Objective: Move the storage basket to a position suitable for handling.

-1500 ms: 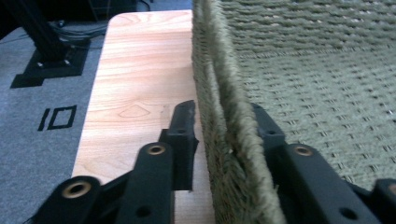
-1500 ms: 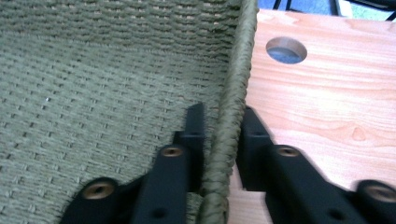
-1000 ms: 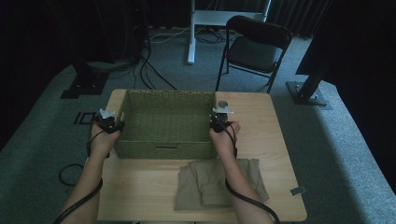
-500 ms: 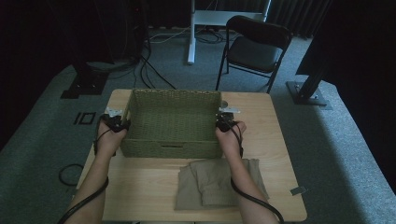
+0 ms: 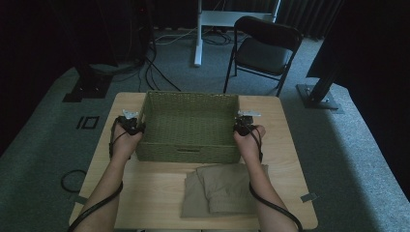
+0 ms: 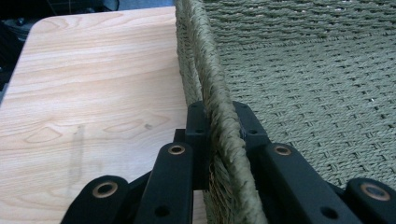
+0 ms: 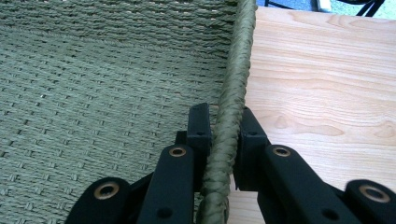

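You have a big green woven basket [image 5: 188, 126] sitting in the middle of the light wooden surface [image 5: 285, 145], a bit toward the far side. Your left gripper [image 5: 130, 124] is at the basket's left wall, and your right gripper [image 5: 243, 124] is at its right wall. In the left gripper view, the black fingers [image 6: 195, 122] are clenched on the thick twisted rim [image 6: 212, 102] of the basket, one finger outside over the wood and one finger inside over the woven bottom. The rim runs straight up between them. In the right gripper view, it is the same: the fingers [image 7: 200, 122] are grasping the rope rim [image 7: 233, 88], with the woven inside of the basket on one side and bare wood on the other. So you are holding the basket by both of its short sides at once. The inside of the basket looks bare, just green weave. Close to you, just in front of the basket's near wall, lies a folded tan cloth [image 5: 220, 189] flat on the surface, right of the middle. Your right forearm reaches over its edge. Black cables trail back along both of your arms. Past the far edge of the surface stands a dark folding chair [image 5: 261, 50] on the grey carpet [image 5: 348, 145], and a white stand [image 5: 199, 29] is behind it.
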Tool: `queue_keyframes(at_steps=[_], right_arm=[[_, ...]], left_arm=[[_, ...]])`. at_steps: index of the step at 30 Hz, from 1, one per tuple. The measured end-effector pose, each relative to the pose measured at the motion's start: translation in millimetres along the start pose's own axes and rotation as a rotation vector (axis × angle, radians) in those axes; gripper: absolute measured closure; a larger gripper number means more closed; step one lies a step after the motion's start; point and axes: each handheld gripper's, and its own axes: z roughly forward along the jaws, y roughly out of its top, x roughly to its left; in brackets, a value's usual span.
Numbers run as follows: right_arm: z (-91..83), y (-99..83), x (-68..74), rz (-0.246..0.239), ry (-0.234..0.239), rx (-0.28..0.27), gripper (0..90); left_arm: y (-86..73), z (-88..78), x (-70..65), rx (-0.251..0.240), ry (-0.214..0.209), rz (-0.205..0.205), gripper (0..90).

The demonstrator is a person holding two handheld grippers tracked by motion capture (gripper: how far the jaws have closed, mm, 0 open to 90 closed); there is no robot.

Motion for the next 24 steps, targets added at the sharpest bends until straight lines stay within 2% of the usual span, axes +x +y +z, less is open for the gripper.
queue_keyframes(at_steps=[9, 10, 20, 24], right_arm=[[-2.1, -1.3, -21.4, 0.008, -0.001, 0.001, 79.7], [-2.5, -1.7, -27.0, 0.011, -0.001, 0.002, 79.7], [-4.1, -2.7, -47.4, 0.020, -0.004, 0.003, 79.8], [-4.4, -2.6, -58.0, 0.020, -0.006, 0.006, 79.8]], left_arm=[[5.0, 6.4, -22.1, 0.003, -0.008, 0.008, 80.5], [5.9, 7.6, -26.7, 0.003, -0.010, 0.011, 80.5], [10.6, 13.4, -43.4, 0.005, -0.018, 0.012, 80.4], [13.7, 17.2, -55.9, 0.007, -0.024, 0.014, 80.3]])
